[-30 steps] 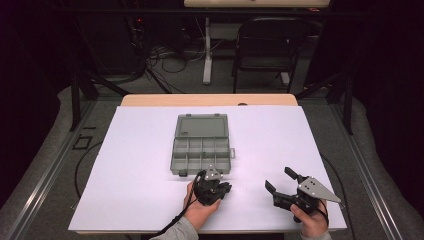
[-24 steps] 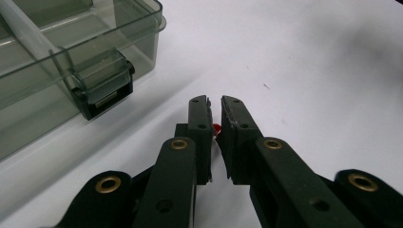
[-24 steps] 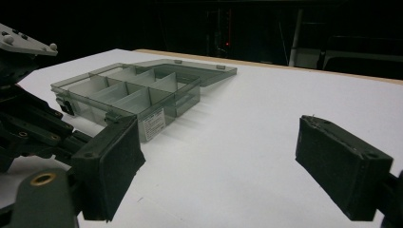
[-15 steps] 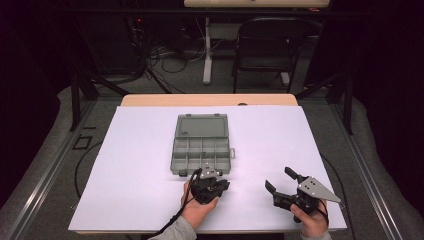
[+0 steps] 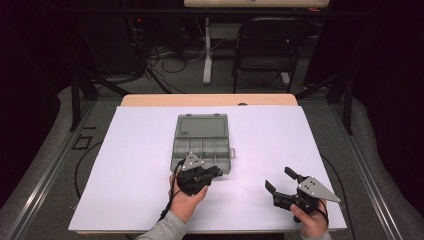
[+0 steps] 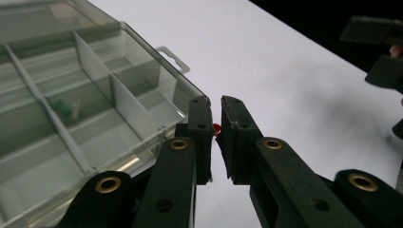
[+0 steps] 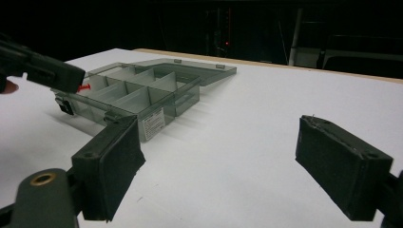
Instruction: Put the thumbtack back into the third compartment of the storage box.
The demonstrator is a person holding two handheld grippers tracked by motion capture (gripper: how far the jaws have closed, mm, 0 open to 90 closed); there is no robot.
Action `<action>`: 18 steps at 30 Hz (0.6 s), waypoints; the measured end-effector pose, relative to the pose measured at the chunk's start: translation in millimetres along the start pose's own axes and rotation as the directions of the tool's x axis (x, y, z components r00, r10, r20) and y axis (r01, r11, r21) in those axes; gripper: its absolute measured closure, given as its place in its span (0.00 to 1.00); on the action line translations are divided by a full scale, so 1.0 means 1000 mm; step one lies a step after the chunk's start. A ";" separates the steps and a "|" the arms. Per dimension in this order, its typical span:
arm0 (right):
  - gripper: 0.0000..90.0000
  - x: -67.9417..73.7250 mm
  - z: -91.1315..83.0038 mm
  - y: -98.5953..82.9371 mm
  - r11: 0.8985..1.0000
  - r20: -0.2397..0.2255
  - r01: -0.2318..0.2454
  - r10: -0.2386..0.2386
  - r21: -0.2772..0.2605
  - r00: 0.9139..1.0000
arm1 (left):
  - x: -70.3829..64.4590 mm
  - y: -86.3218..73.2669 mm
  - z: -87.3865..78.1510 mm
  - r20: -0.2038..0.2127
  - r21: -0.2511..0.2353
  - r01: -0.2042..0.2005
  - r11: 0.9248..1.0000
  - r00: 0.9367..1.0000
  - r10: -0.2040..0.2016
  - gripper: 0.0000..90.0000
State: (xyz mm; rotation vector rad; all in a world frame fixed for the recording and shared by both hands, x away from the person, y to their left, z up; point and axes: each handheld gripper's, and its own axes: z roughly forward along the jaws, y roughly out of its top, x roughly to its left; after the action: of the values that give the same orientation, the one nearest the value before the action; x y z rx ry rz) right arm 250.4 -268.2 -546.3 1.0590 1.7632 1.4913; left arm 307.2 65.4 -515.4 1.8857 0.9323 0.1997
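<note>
Red piece (image 6: 216, 128) — small, pinched between my left gripper's (image 6: 215, 124) fingertips, just beside the open organizer box (image 6: 71, 114) corner. I'd carry it over a compartment before releasing. Right gripper (image 7: 218, 161) — jaws spread wide, idle.

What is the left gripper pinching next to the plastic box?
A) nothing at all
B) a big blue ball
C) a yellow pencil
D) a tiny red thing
D. In the left gripper view, the left gripper has its jaws nearly closed on a small red thing, right beside the corner of the open plastic box; the red bit also pokes out from it in the right gripper view.
</note>
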 end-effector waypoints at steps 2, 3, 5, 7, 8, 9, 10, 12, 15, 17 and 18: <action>0.17 0.000 0.000 0.000 1.000 -0.001 0.000 0.000 0.002 1.000 | 0.003 0.003 -0.005 -0.008 -0.016 0.000 1.000 1.000 -0.001 0.93; 0.17 0.000 0.000 0.000 1.000 -0.001 0.002 -0.002 0.002 1.000 | 0.004 0.004 -0.007 -0.010 -0.025 0.003 1.000 1.000 -0.003 0.93; 0.17 0.000 0.000 0.000 1.000 -0.001 0.003 -0.003 0.002 1.000 | 0.008 0.008 -0.014 -0.021 -0.045 0.007 0.999 1.000 -0.008 0.93; 0.17 0.000 0.000 0.000 1.000 0.000 0.000 0.000 0.002 1.000 | 0.009 0.009 -0.015 -0.023 -0.052 0.010 0.999 1.000 -0.011 0.93; 0.17 0.000 0.000 0.000 1.000 0.000 0.000 0.000 0.001 1.000 | 0.011 0.011 -0.018 -0.028 -0.061 0.014 0.998 0.999 -0.016 0.93; 0.17 0.000 0.000 0.000 1.000 0.000 0.000 0.000 0.001 1.000 | 0.011 0.011 -0.018 -0.028 -0.061 0.014 0.998 0.999 -0.016 0.93; 0.17 0.000 0.000 0.000 1.000 0.001 -0.004 0.004 0.001 1.000 | 0.012 0.012 -0.020 -0.031 -0.066 0.015 0.998 0.999 -0.017 0.93; 0.17 -0.001 0.000 0.000 1.000 0.001 -0.002 0.002 -0.001 1.000 | 0.015 0.014 -0.023 -0.036 -0.077 0.017 0.997 0.999 -0.020 0.93; 0.17 -0.001 0.000 -0.001 1.000 0.001 -0.003 0.003 0.003 1.000 | 0.018 0.017 -0.026 -0.043 -0.090 0.021 0.996 0.999 -0.025 0.93; 0.17 -0.001 0.001 -0.001 1.000 0.000 -0.005 0.005 0.005 1.000 | 0.020 0.019 -0.027 -0.046 -0.089 0.016 0.996 0.999 -0.020 0.93; 0.17 0.000 0.001 -0.001 1.000 -0.002 -0.008 0.008 0.002 1.000 | 0.020 0.020 -0.028 -0.050 -0.093 0.015 0.996 0.999 -0.019 0.93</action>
State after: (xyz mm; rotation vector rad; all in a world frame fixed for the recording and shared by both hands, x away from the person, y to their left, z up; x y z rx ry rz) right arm 251.1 -268.3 -547.4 1.0668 1.7638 1.4963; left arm 317.6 94.4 -489.6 1.7944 0.9574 0.2772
